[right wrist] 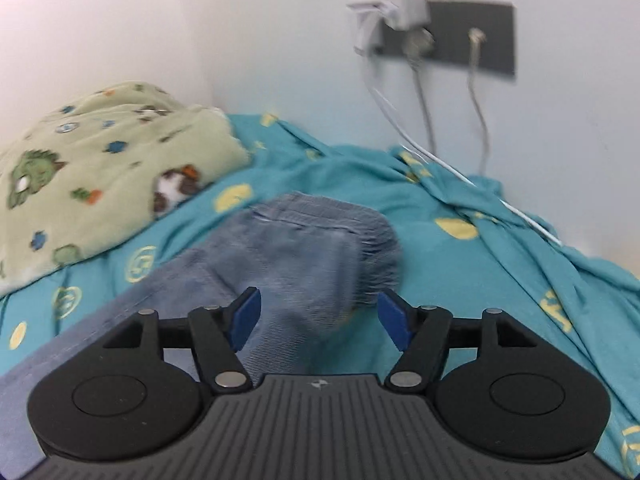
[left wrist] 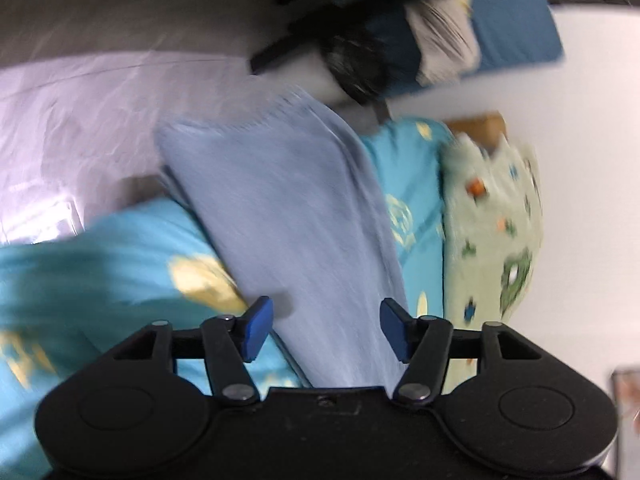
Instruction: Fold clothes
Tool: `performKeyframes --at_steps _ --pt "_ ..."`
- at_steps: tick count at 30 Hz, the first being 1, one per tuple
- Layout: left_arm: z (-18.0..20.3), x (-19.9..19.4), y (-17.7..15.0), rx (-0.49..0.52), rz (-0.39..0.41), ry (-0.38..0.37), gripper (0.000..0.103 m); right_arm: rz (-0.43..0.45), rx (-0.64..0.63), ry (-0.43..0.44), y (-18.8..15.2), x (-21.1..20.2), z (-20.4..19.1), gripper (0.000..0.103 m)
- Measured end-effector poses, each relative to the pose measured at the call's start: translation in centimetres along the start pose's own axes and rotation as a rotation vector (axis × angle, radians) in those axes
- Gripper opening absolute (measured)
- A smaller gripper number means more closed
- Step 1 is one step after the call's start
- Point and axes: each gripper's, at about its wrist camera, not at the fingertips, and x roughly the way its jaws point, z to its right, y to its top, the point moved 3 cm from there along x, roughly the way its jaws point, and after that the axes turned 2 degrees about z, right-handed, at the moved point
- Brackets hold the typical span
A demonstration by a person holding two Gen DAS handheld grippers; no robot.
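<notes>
Jeans (right wrist: 288,248) flat on bed (right wrist: 460,280) beside blanket (right wrist: 100,168), ready for folding; left gripper (left wrist: 326,330), right gripper (right wrist: 318,320) fingers spread, empty.

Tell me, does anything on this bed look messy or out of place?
Yes. The teal sheet is rumpled into ridges near the wall, and a white cable trails from the wall socket across it. The blue-grey garment lies bunched, not yet flat. The green dinosaur blanket sits in a loose heap.
</notes>
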Motion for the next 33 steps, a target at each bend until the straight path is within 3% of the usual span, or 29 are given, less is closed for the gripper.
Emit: performKeyframes --at_steps 5,8,19,22,24,29,33 --pt "-5.5 2.2 4.1 -0.126 -0.013 0.024 0.060 -0.031 -0.089 0.026 -1.0 0.9 -3.0 0.070" --pt "-7.2 4.4 5.3 -0.190 -0.025 -0.003 0.060 -0.058 -0.133 0.035 -1.8 1.7 -4.9 0.070" --pt "-7.5 9.1 7.8 -0.229 -0.002 -0.075 0.062 -0.123 -0.185 0.073 -4.5 2.8 -10.2 0.070" --pt "-6.9 10.0 8.0 -0.192 0.014 -0.054 0.048 -0.119 -0.198 0.090 -4.7 2.6 -11.0 0.070" --pt "-6.2 10.1 7.9 -0.164 0.034 -0.049 0.021 -0.114 -0.204 0.092 -4.8 2.5 -11.2 0.070" --pt "-2.2 7.8 7.6 0.028 0.135 0.016 0.017 -0.118 -0.158 0.107 -4.5 2.2 -10.6 0.070" --pt "3.2 4.2 6.3 0.182 0.239 0.022 0.016 -0.102 -0.118 0.121 -4.2 1.8 -10.1 0.070"
